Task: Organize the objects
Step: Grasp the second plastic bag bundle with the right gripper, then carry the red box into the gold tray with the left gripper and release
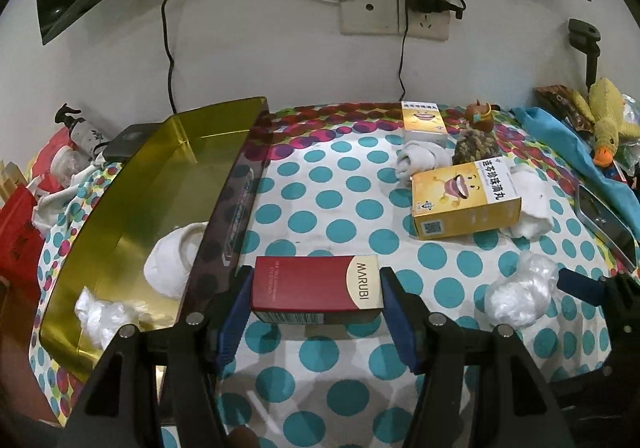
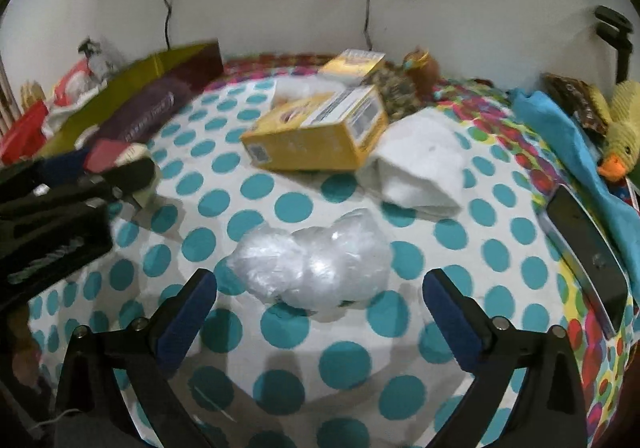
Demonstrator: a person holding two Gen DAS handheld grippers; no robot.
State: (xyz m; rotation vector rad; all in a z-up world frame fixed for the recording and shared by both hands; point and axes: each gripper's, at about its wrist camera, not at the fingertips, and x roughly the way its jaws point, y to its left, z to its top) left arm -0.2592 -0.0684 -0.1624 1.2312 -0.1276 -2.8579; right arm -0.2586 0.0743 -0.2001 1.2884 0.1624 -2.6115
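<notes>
Left gripper (image 1: 316,290): clamped on the red box (image 1: 316,290), which is held lengthwise between the blue pads, above the dotted cloth (image 1: 340,192).
Right gripper (image 2: 320,288): jaws spread wide, nothing gripped; the plastic wad (image 2: 314,262) is seen between the fingers, untouched.
Gold tray (image 1: 132,216): just left of the red box; a white sock (image 1: 172,260) and crumpled plastic (image 1: 100,318) are contained.
Yellow box (image 1: 466,204): beyond the red box, to its right, resting on another white sock (image 1: 532,204).
Second yellow box (image 1: 424,120): farther behind the red box, near the wall.
</notes>
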